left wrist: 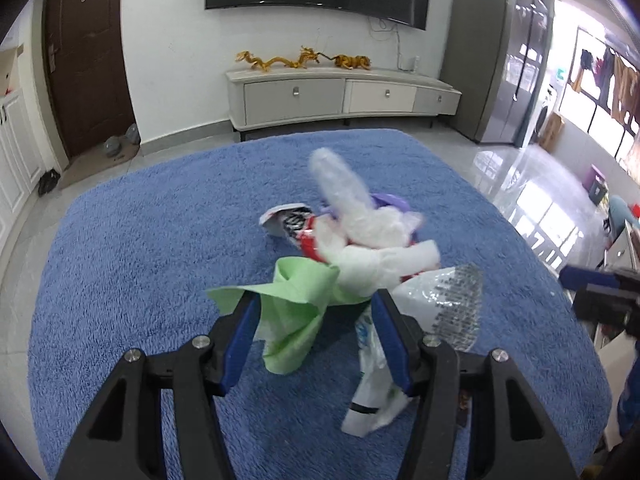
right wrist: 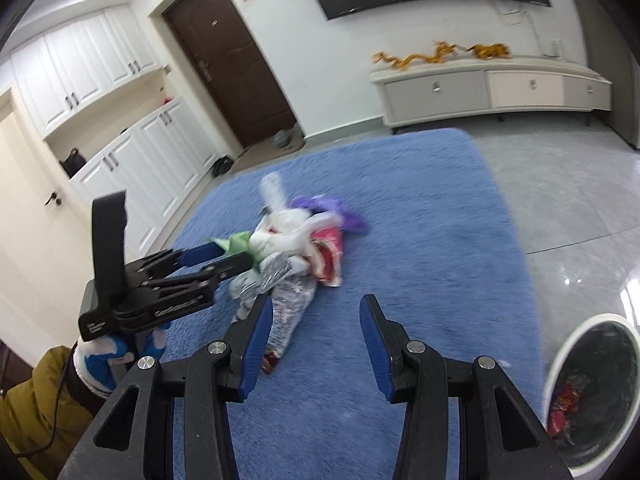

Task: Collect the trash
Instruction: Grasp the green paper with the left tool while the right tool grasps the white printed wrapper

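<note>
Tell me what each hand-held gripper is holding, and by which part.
Right hand-held gripper: nothing, jaws open above the rug. Left hand-held gripper: green paper sits between its fingers, but a grip cannot be told.

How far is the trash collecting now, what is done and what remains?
Done: the bin already holds some wrappers. In hand: the left gripper sits at the green paper, jaws around it, a grip not certain; the right gripper is open and empty. Left: most of the trash pile lies on the blue rug.
</note>
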Available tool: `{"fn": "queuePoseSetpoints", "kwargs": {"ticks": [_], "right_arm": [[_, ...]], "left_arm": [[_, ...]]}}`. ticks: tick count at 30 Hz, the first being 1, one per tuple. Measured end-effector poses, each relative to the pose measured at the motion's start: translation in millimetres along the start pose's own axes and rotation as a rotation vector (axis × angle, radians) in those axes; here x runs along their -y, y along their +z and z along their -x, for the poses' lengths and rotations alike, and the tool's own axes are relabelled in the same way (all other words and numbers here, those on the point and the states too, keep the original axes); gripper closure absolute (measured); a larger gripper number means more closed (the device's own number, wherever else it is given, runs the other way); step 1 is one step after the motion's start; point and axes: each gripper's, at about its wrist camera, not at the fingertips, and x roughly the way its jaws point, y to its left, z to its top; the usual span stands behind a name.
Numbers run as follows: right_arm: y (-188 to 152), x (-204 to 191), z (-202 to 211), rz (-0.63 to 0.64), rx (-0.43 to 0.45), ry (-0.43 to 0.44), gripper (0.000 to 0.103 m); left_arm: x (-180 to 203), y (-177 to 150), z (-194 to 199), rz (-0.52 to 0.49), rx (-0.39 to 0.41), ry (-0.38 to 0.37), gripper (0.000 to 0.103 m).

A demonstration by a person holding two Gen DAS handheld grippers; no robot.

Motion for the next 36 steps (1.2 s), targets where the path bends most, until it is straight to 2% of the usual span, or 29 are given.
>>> {"fn": "queuePoseSetpoints", "kwargs": {"ticks": [4, 7, 9, 11, 17, 19, 21, 23, 29, 36], "right_arm": [[5.6, -11.6, -21.1, 0.013, -0.033, 0.036, 0.060], [11.3, -17.6, -36.5, 0.011, -0.053, 0.063, 0.060], [14.7, -22.4, -45.6, 0.010, -0.063, 0.076, 0.060], [17.8, -22.9, -54.2, -0.006, -0.079, 0.089, 0.060], [18.0, -16.7, -67.8, -0.047, -0.107, 0.086, 0.061], [20.3, -16.8, -71.6, -0.052, -0.108, 0.086, 0.067], [20.6, -13.8, -74.5, -0.069, -0.109, 0.100, 0.081], [20.2, -11.3, -74.1, -0.076, -0.104, 0.109, 0.089], [16.2, -17.7, -59.2, -0.060, -0.073, 0.160, 0.094], [14.4, -38.8, -31.0, -0.029, -0.023, 0.209, 0.096]], "left_arm": [[-20.2, -1.2, -8.3, 0.064, -0.011, -0.015, 0.051], [-31.4, -6.1, -12.1, 0.106, -0.020, -0.045, 0.061], [-35.1, -8.1, -13.3, 0.113, -0.018, -0.055, 0.072], [-37.3, -8.8, -14.0, 0.117, -0.015, -0.062, 0.076], [-39.9, -6.3, -17.9, 0.116, -0.005, -0.070, 0.080], [-38.7, -4.6, -19.7, 0.111, -0.001, -0.068, 0.084], [-38.8, -3.2, -19.4, 0.105, 0.009, -0.067, 0.089], [-33.4, -6.5, -12.5, 0.087, 0.026, -0.054, 0.091], [-36.4, -13.7, 7.2, 0.102, 0.057, -0.049, 0.096], [-42.8, -20.9, 52.3, 0.129, 0.120, -0.042, 0.097]]}}
